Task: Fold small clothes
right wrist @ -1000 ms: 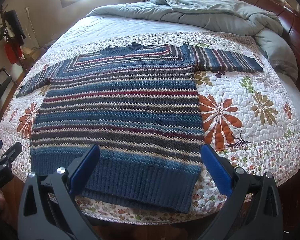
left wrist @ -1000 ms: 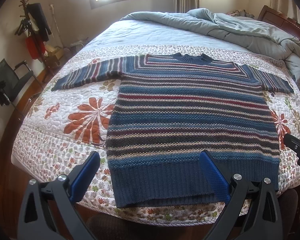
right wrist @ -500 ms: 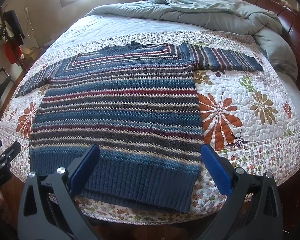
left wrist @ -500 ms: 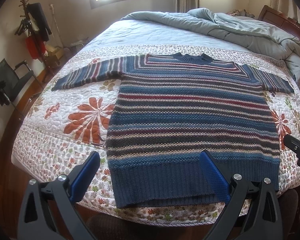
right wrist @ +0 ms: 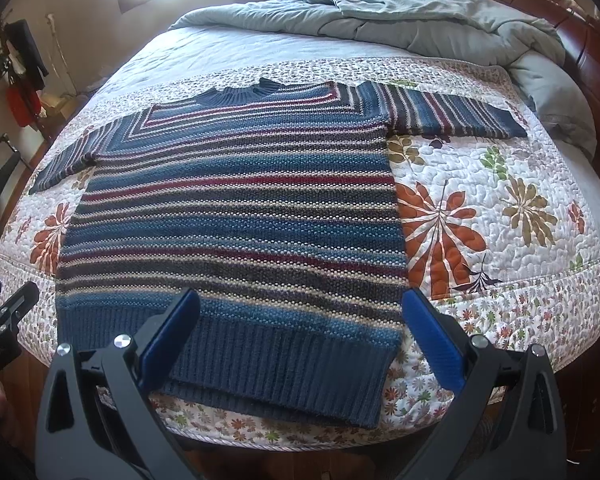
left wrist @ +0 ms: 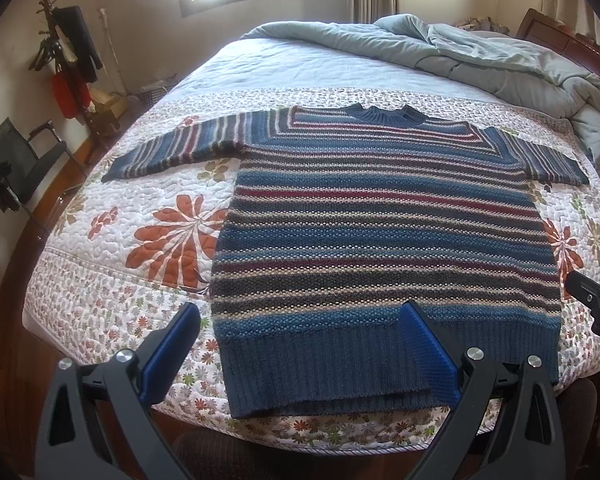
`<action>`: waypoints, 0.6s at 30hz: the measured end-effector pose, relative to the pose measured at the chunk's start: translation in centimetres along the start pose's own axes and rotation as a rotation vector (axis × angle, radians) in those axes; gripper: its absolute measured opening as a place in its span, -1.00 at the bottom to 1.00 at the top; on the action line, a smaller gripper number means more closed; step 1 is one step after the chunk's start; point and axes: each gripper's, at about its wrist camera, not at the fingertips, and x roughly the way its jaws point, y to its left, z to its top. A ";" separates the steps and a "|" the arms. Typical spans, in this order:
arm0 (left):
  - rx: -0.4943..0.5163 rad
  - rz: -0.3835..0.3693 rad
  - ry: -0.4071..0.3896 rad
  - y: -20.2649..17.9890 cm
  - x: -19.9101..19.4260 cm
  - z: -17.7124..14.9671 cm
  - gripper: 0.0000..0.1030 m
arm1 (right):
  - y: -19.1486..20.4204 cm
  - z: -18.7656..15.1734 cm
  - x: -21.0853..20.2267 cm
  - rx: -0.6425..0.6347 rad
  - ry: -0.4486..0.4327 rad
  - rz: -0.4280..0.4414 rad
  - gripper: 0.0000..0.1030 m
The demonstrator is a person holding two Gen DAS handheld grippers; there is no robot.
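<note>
A striped knit sweater [left wrist: 384, 232] in blue, red and cream lies flat on the bed, collar away from me, both sleeves spread sideways. Its ribbed blue hem [left wrist: 380, 364] is nearest me. My left gripper [left wrist: 300, 316] hovers open above the hem's left half, holding nothing. In the right wrist view the same sweater [right wrist: 236, 216] fills the middle, and my right gripper [right wrist: 300, 300] hangs open over the hem's right half [right wrist: 284, 364], also empty. Each gripper shows at the edge of the other's view: the right gripper [left wrist: 596, 304], the left gripper [right wrist: 4, 316].
The sweater rests on a white floral quilt [left wrist: 112, 264] that covers the near bed. A rumpled grey duvet [left wrist: 480, 52] is piled at the far right by the wooden headboard [right wrist: 592, 44]. A coat rack [left wrist: 68, 60] and a black chair [left wrist: 16, 168] stand at the left.
The right gripper has drifted slightly; the sweater sits a touch lower in its view. The left view and the sweater's lay are unchanged.
</note>
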 end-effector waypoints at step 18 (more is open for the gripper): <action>0.053 -0.026 0.044 -5.4 5.5 6.4 0.93 | -9.9 6.3 4.2 0.074 0.076 -0.075 0.95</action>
